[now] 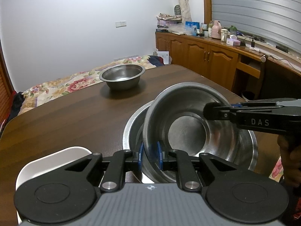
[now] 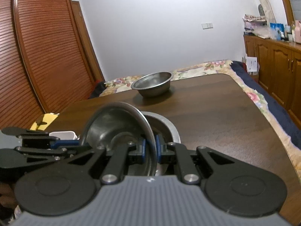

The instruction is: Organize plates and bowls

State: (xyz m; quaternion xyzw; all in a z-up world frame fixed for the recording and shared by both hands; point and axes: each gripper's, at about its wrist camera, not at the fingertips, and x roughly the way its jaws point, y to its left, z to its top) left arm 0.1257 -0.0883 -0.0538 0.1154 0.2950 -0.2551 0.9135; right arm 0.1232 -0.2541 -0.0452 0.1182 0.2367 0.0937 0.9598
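Presently the left gripper (image 1: 150, 157) and right gripper (image 2: 150, 147) each pinch the rim of a tilted steel bowl (image 1: 188, 124), lower centre of frame, partly inside a larger steel basin (image 1: 252, 150), apparently for nesting. A second steel bowl (image 1: 122, 76) stands well apart, upper centre.

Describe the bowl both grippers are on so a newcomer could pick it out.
On the dark wooden table, nearest the cameras, a wide steel basin sits flat. The tilted steel bowl stands inside it, rim clamped by left gripper and right gripper. The far bowl sits upright, alone.
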